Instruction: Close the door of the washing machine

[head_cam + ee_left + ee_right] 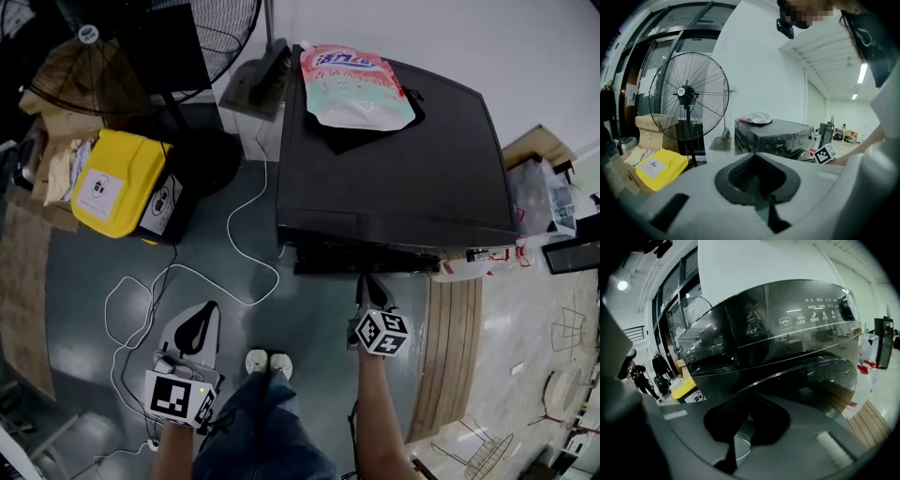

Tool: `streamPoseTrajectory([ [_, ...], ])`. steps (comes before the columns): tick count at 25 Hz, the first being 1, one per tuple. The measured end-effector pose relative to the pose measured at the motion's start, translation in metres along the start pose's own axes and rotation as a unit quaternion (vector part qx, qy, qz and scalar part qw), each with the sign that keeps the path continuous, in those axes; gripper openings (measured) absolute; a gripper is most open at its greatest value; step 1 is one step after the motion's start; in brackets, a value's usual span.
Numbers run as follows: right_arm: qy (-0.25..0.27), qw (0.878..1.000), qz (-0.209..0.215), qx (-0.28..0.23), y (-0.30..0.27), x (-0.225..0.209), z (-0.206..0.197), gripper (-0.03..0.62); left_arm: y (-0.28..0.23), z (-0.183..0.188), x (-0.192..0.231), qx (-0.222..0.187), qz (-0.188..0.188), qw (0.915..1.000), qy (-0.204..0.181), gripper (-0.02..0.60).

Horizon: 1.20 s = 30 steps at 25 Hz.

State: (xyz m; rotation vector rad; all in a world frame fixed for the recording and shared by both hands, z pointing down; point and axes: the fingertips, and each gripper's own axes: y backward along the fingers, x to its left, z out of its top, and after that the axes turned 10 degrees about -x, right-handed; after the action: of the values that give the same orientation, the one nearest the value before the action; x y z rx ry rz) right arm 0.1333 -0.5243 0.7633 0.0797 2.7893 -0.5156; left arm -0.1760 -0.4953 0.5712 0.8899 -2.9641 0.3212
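Note:
The black front-loading washing machine fills the upper middle of the head view. Its round dark door curves just past the right gripper's tips and seems to lie against the front panel; whether it is latched does not show. My right gripper is shut and empty, with its tips at the machine's front edge. My left gripper is also shut with nothing in it. It hangs back over the floor, well left of the machine.
A pink detergent pouch lies on the machine's lid. A standing fan, a yellow box and a dustpan stand to the left. A white cable loops over the floor. A wooden platform lies to the right.

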Motion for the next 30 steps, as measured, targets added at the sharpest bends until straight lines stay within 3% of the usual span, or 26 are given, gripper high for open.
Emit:
streamPoseTrajectory([
  [15, 0.002, 1.0, 0.009, -0.011, 0.005, 0.009, 0.011, 0.008, -0.001, 0.012, -0.008, -0.014, -0.008, 0.9999, -0.005, 0.008],
  [22, 0.026, 0.997, 0.02, -0.064, 0.03, 0.026, 0.069, 0.008, -0.009, 0.041, -0.022, -0.045, -0.027, 0.9985, -0.015, 0.008],
  [30, 0.064, 0.988, 0.025, -0.141, 0.067, 0.04, 0.163, 0.008, -0.02, 0.105, -0.038, -0.109, -0.049, 0.992, -0.041, 0.008],
])
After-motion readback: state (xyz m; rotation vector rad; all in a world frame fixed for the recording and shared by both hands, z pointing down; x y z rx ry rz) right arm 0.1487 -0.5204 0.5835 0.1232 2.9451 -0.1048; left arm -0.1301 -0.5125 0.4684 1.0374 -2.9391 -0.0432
